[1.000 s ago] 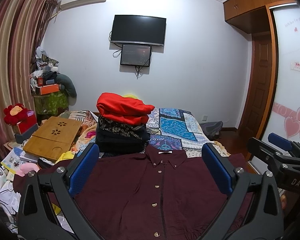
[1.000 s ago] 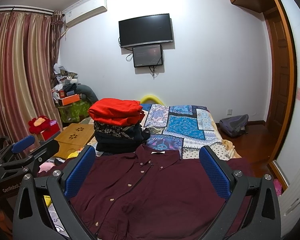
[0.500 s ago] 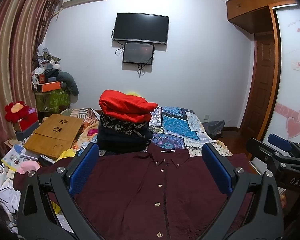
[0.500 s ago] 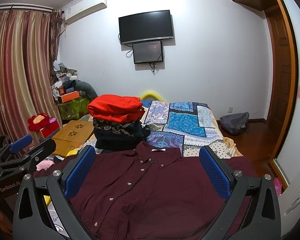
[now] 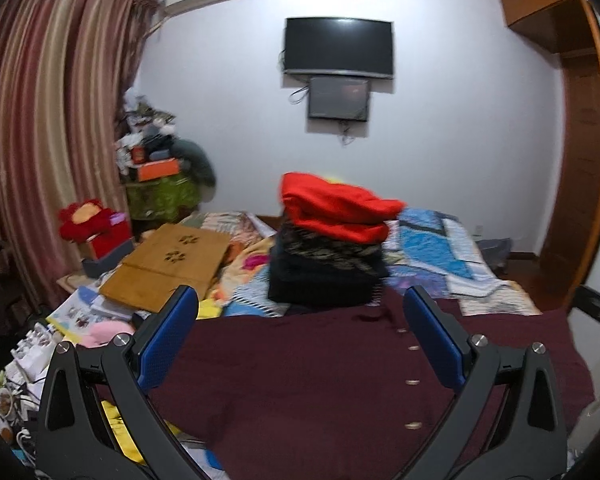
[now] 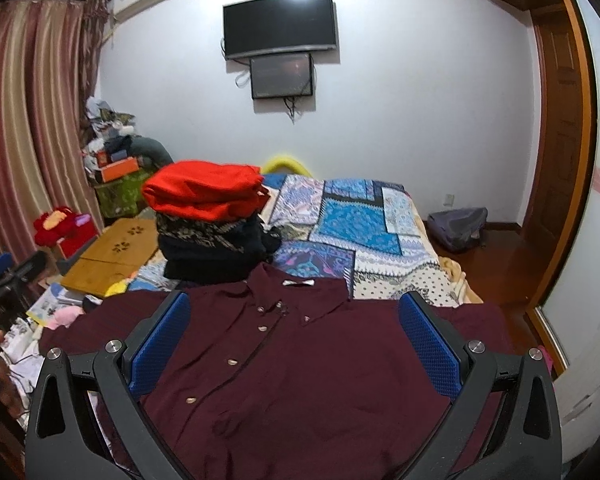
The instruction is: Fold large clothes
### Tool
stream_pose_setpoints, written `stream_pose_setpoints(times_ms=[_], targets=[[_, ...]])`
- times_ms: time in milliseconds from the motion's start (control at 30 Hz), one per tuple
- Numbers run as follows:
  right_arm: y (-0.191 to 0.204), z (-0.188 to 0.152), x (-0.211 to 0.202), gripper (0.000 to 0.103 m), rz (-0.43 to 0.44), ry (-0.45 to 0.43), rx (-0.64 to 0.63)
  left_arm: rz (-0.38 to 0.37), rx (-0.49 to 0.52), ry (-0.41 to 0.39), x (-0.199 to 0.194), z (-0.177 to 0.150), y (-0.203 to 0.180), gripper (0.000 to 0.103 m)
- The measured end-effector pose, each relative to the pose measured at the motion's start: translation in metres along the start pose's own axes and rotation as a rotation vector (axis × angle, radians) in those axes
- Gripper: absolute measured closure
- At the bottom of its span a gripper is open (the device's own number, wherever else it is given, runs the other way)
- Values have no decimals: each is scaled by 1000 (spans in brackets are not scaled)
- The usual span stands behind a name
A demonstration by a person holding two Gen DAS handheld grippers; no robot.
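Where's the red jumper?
In both wrist views the red jumper sits on top of the clothes pile on the bed, just behind the maroon shirt's collar, towards the left.

Shirt (image 6: pixel 300 360) flat on bed (image 6: pixel 380 240), folded stack (image 6: pixel 212 232) behind it

My left hand-held gripper (image 5: pixel 300 304) is level, blue-padded fingers (image 5: pixel 168 336) spread wide, gripping nothing. My right hand-held gripper (image 6: pixel 294 312) is likewise wide apart and empty.

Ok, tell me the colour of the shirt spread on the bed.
Dark maroon shirt, with pale buttons; it shows best in the right wrist view.
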State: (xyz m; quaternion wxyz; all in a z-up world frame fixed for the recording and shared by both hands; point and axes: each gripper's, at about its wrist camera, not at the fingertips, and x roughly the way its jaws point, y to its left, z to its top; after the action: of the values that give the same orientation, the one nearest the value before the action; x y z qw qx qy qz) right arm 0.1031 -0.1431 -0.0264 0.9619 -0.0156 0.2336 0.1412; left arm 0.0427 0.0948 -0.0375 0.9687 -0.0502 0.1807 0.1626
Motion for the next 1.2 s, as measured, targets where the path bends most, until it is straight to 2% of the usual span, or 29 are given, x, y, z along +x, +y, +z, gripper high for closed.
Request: stream_pose_setpoints(times_ms=[233,300,367,500,633,733,800,900,1033,1100,1200], targets=[[-10,-3,40,0,-47,99,13,102,-126,112,55,-21,85,0],[-12,-5,52,0,-65,133,10,166,-179,152,71,-33,114,0],[-13,-6,64,0,-78,166,9,217,-244,203,86,-47,146,0],[-17,-11,84,0,-72,232,35,233,-417,347,119,-80,208,0],[-19,-16,100,0,-46,290,76,193,-649,479,149,-126,262,0],[-18,-20,112,0,-49,318,86,156,-812,528,162,-157,288,3],[-17,-21,117,0,-51,328,87,146,-882,552,168,-174,299,8],[-15,-21,124,0,-54,341,88,132,-980,598,182,-201,313,8],[-14,-20,127,0,-56,348,90,60,-1144,642,199,-239,322,14],[-14,-20,128,0,-55,352,90,35,-1176,637,203,-244,319,22],[-14,-19,128,0,-55,353,90,-7,-1189,605,210,-239,316,46]])
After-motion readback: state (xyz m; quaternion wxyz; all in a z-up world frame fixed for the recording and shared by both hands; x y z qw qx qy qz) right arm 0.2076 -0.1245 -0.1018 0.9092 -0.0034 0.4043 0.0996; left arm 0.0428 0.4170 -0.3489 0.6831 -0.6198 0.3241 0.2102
